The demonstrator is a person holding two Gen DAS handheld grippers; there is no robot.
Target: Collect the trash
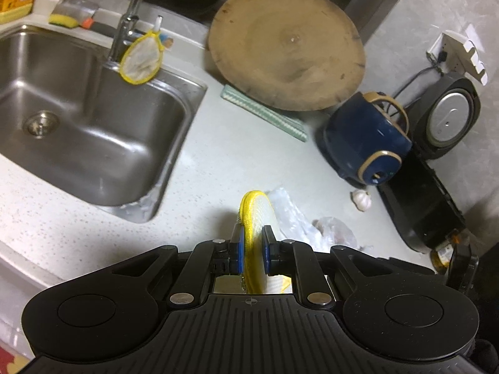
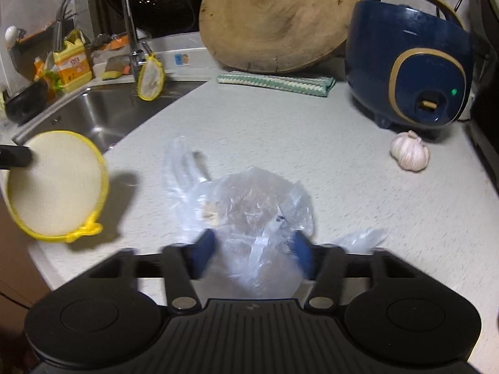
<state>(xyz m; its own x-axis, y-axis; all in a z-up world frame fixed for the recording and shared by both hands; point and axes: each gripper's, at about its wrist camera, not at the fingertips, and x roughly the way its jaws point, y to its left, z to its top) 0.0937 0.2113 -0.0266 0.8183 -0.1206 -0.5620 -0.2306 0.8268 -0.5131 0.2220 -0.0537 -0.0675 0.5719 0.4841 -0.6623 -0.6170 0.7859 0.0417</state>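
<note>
My left gripper (image 1: 253, 251) is shut on a round yellow-rimmed scrub pad (image 1: 256, 218), held edge-on above the counter. The same pad shows flat-on at the left in the right wrist view (image 2: 56, 184). A crumpled clear plastic bag (image 2: 249, 208) with brownish scraps inside lies on the grey counter (image 2: 327, 143). My right gripper (image 2: 254, 252) is open, its blue fingers on either side of the bag's near end. The bag also shows in the left wrist view (image 1: 330, 229), right of the pad.
A steel sink (image 1: 81, 118) with a faucet (image 2: 124, 15) is at the left; a second yellow pad (image 2: 150, 78) hangs there. A round wooden board (image 2: 277, 18), striped cloth (image 2: 274, 82), blue rice cooker (image 2: 408, 62) and a garlic bulb (image 2: 409, 152) stand behind.
</note>
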